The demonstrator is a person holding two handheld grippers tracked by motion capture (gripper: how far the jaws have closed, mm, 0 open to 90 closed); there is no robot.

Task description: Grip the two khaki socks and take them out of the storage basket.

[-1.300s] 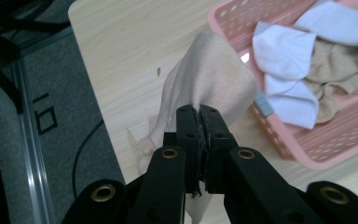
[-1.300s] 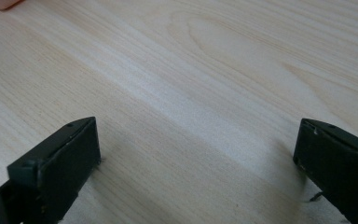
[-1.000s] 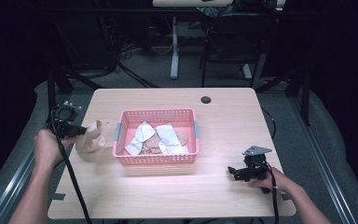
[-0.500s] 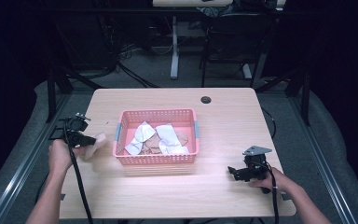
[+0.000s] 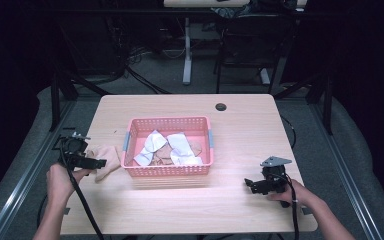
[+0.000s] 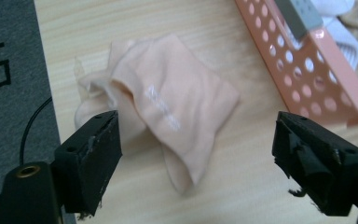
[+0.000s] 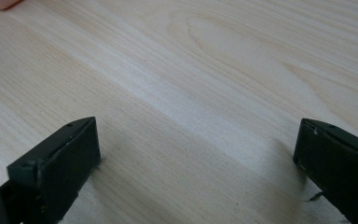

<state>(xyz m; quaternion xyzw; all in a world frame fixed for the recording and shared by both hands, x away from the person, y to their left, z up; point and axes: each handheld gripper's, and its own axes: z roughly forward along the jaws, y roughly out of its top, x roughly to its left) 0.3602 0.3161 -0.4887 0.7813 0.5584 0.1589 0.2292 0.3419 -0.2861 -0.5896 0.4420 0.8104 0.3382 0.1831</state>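
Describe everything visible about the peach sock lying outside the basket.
The peach sock is a soft knit piece in pale peach with faint white lettering on its upper face. It lies crumpled and partly folded over itself on the wooden table, just left of the pink basket, near it but seemingly not touching. The left gripper hangs over it with jaws wide open on either side, not gripping it. Nothing else rests on it.

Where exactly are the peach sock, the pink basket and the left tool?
peach sock (image 6: pixel 177 98): left gripper view, its flat middle.
pink basket (image 5: pixel 167 121): high view, far rim.
left tool (image 6: pixel 196 161): left gripper view, midway between its open jaws.
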